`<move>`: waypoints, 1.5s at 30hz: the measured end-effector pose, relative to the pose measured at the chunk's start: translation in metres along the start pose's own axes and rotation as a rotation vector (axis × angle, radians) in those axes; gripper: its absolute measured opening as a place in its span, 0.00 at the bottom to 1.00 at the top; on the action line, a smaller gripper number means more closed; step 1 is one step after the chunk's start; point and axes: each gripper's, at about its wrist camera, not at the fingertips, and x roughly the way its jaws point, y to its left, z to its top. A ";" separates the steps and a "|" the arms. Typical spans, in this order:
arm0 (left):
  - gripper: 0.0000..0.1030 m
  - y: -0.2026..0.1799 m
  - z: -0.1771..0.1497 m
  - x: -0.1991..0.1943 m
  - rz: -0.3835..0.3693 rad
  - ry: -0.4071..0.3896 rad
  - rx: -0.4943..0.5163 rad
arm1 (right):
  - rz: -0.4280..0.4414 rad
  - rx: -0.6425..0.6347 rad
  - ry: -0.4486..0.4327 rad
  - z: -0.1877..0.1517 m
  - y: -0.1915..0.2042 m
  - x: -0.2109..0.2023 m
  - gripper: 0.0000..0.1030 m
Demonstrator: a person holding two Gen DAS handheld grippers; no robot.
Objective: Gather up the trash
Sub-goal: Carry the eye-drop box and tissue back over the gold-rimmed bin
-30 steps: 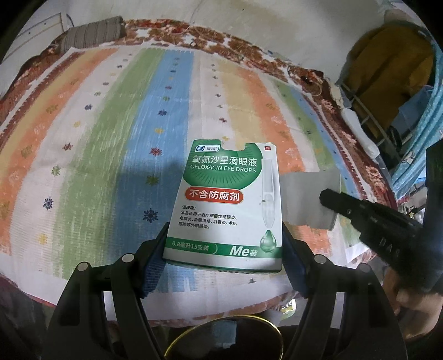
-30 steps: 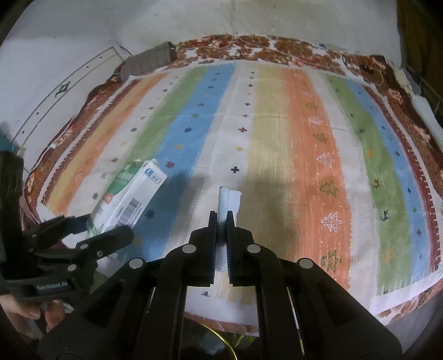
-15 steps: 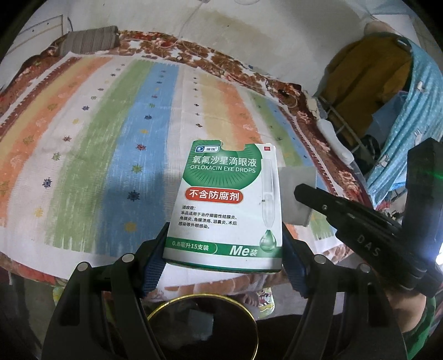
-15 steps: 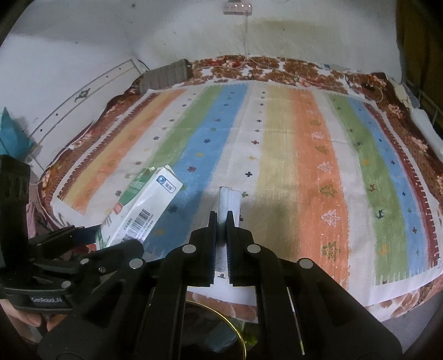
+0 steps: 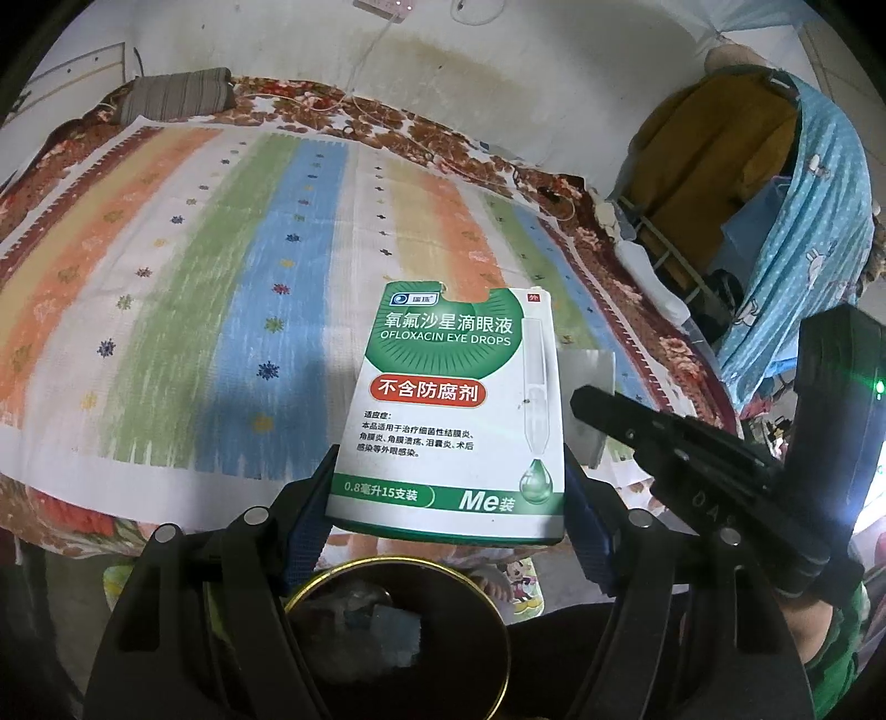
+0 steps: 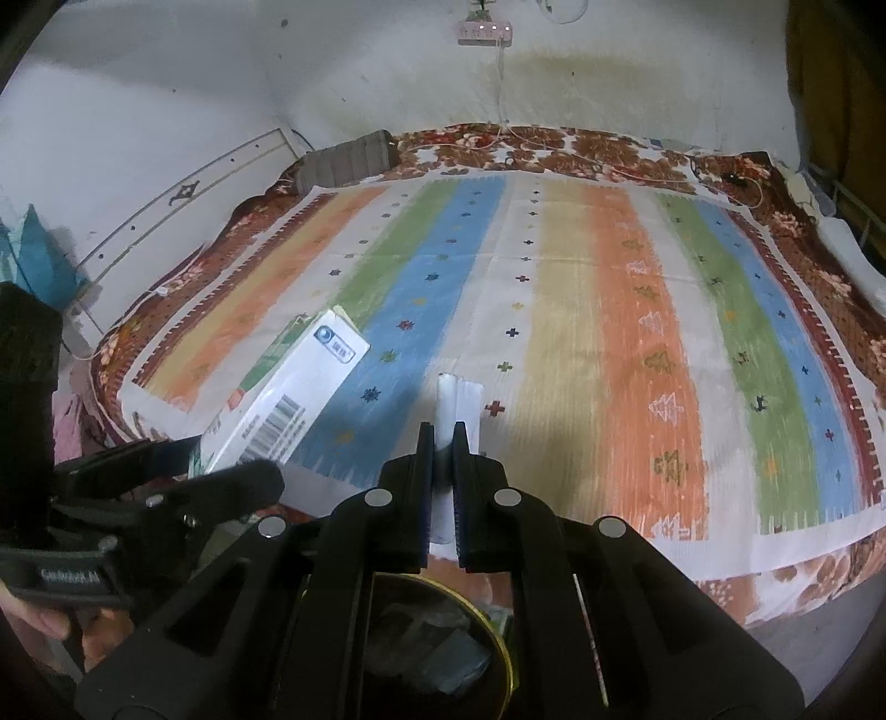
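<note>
My left gripper [image 5: 448, 487] is shut on a white and green eye drops box [image 5: 451, 410] and holds it upright in the air by the bed's near edge. The box also shows in the right wrist view [image 6: 288, 399]. My right gripper [image 6: 443, 443] is shut on a flat white paper piece [image 6: 457, 401], seen edge on; the paper also shows in the left wrist view [image 5: 590, 387]. Below both grippers stands a dark round bin with a gold rim [image 5: 387, 565], also in the right wrist view [image 6: 501, 637], with some trash inside.
A bed with a striped blanket [image 5: 221, 277] fills both views. A grey pillow [image 5: 177, 99] lies at its far end. A rack with hung clothes [image 5: 775, 194] stands to the right. A power strip [image 6: 482, 30] is on the wall.
Both grippers have pulled back from the bed and risen, holding their items. The gold-rimmed bin has come further into view beneath them.
</note>
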 end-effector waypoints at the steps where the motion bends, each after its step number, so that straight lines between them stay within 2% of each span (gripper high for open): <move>1: 0.70 0.000 -0.002 -0.002 -0.006 -0.003 -0.001 | 0.005 0.004 -0.003 -0.003 0.000 -0.003 0.05; 11: 0.70 -0.004 -0.031 -0.018 -0.037 -0.014 -0.002 | 0.078 0.041 -0.001 -0.036 0.003 -0.024 0.05; 19: 0.70 -0.002 -0.055 -0.020 -0.058 0.006 -0.025 | 0.072 0.036 0.024 -0.064 0.009 -0.029 0.05; 28: 0.70 0.001 -0.074 -0.019 -0.050 0.028 -0.049 | 0.101 0.036 0.072 -0.099 0.018 -0.033 0.05; 35: 0.70 0.011 -0.090 -0.012 -0.061 0.079 -0.126 | 0.117 0.038 0.112 -0.116 0.025 -0.031 0.05; 45: 0.70 0.023 -0.114 0.007 -0.067 0.187 -0.228 | 0.057 0.046 0.204 -0.143 0.031 -0.013 0.05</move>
